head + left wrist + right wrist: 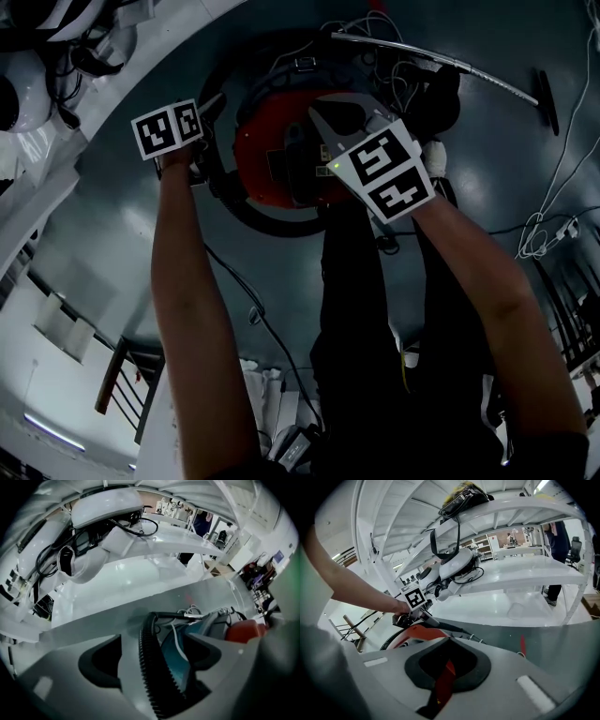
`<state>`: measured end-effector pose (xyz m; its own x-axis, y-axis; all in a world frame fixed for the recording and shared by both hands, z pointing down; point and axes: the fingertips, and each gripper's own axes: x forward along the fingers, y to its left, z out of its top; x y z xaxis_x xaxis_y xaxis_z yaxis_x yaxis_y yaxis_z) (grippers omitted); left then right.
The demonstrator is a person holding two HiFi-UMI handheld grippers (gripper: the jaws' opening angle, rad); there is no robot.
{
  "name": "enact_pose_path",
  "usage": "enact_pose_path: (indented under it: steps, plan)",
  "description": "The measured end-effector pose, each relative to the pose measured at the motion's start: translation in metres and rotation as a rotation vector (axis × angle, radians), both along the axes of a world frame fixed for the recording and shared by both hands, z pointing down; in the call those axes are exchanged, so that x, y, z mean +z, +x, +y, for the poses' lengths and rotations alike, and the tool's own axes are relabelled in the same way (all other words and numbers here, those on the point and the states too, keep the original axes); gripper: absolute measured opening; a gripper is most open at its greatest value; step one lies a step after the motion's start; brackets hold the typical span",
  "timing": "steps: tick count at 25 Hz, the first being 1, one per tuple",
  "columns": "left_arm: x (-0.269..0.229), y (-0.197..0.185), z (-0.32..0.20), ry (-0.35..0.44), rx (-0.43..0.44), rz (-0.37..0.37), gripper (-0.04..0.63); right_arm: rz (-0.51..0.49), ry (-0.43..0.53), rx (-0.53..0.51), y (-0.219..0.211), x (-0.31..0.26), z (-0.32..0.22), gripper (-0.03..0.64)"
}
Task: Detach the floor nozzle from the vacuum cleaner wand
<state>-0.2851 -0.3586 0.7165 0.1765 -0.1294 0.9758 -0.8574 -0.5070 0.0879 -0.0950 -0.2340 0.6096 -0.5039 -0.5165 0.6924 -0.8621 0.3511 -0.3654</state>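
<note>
On the dark floor lies the red vacuum body [272,141], ringed by its black ribbed hose [246,211]. The metal wand [441,61] lies beyond it, ending at a black bar [547,101] that looks like the floor nozzle. My left gripper [208,131] hangs at the body's left edge, pointing steeply down. Its jaws stand wide, with the hose [152,667] running between them and touching neither pad. My right gripper [323,117] is shut over the top of the red body [417,633], and red shows through the gap behind its jaws.
White shelving with white robot parts [84,559] stands beyond the vacuum. Loose white cables [544,225] lie on the floor at the right. My own dark-trousered legs [375,328] fill the lower middle. A person [555,536] stands far off.
</note>
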Motion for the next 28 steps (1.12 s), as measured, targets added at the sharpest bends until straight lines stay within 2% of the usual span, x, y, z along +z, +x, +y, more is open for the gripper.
enact_pose_path:
  steps: [6,11,14,16,18,20,21,23,24,26,28]
  plan:
    - [0.003,-0.008,0.011,-0.074,-0.007,0.047,0.422,0.008,0.018,-0.031,-0.023,-0.010,-0.017,-0.003]
    - [0.011,-0.008,0.027,-0.205,-0.039,0.140,0.431,0.038,0.026,-0.052,-0.043,-0.011,-0.028,-0.003]
    - [0.015,0.001,0.039,-0.287,-0.016,0.176,0.414,0.037,0.021,-0.039,-0.053,-0.013,-0.035,-0.003]
    - [0.015,0.004,0.041,-0.310,-0.008,0.184,0.397,0.025,0.020,-0.025,-0.058,-0.015,-0.039,-0.003]
    - [0.017,0.001,0.039,-0.305,-0.017,0.168,0.357,0.024,0.021,-0.017,-0.061,-0.016,-0.041,-0.003]
    - [0.021,-0.009,0.040,-0.297,-0.025,0.112,0.244,0.030,0.019,-0.015,-0.064,-0.016,-0.041,-0.003]
    - [0.023,-0.014,0.043,-0.306,-0.028,0.084,0.247,0.031,0.018,-0.018,-0.066,-0.016,-0.041,-0.003]
    - [0.028,-0.022,0.047,-0.346,-0.047,0.049,0.304,0.035,0.025,-0.031,-0.071,-0.018,-0.042,-0.003]
    - [0.029,-0.024,0.049,-0.365,-0.062,0.040,0.310,0.039,0.030,-0.037,-0.072,-0.019,-0.042,-0.003]
    - [0.030,-0.022,0.051,-0.389,-0.099,0.042,0.235,0.043,0.032,-0.039,-0.071,-0.018,-0.042,-0.003]
    - [0.027,-0.018,0.050,-0.378,-0.129,0.045,0.212,0.044,0.026,-0.031,-0.069,-0.016,-0.041,-0.003]
